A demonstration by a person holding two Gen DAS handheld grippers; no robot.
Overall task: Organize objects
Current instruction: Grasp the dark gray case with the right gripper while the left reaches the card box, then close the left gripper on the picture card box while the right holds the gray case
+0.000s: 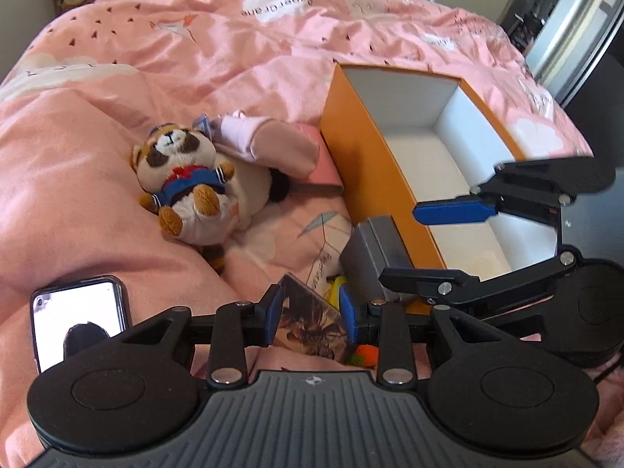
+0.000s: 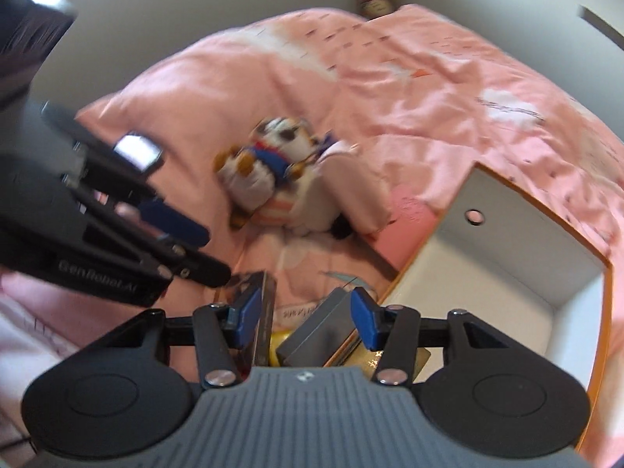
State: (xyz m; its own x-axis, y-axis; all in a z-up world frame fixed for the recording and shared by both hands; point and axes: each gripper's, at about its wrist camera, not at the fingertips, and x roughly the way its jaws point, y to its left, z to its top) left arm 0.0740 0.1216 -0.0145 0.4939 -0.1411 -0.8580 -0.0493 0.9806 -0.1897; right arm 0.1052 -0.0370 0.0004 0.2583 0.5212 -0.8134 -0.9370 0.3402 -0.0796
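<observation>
- Jaws of the left gripper (image 1: 312,314) are seen set narrow around a picture card (image 1: 312,321) with dark printed artwork, both blue pads against its edges, so the card appears to be held.
- Jaws of the right gripper (image 2: 306,310) are seen parted, with nothing pressed between the pads; a grey box (image 2: 318,333) lies below and between them, untouched as far as can be judged.
- An orange box (image 1: 362,163) with a white inside is shown open on the pink quilt (image 1: 234,39), seemingly empty, and is taken to be where things are to be gathered.
- Just beside its near corner a small heap is seen: the grey box, the card, and something yellow (image 2: 279,345) that is too hidden to be named.
- A plush raccoon (image 1: 187,179) in a blue sailor top lies well to the left of the orange box, touching a pale pink pouch (image 1: 273,144) and a flat pink book (image 1: 319,163).
- A phone (image 1: 78,316) with a lit screen rests on the quilt at the near left.
- For the step in hand, the card would best be kept pinched by its edges, carried over the orange wall and released low and flat; the right gripper should be kept out of that path.
- Writing: "GenRobot.AI" can be read on the left gripper's body in the right wrist view, though blurred. Upside-down words on the quilt cannot be read with confidence.
</observation>
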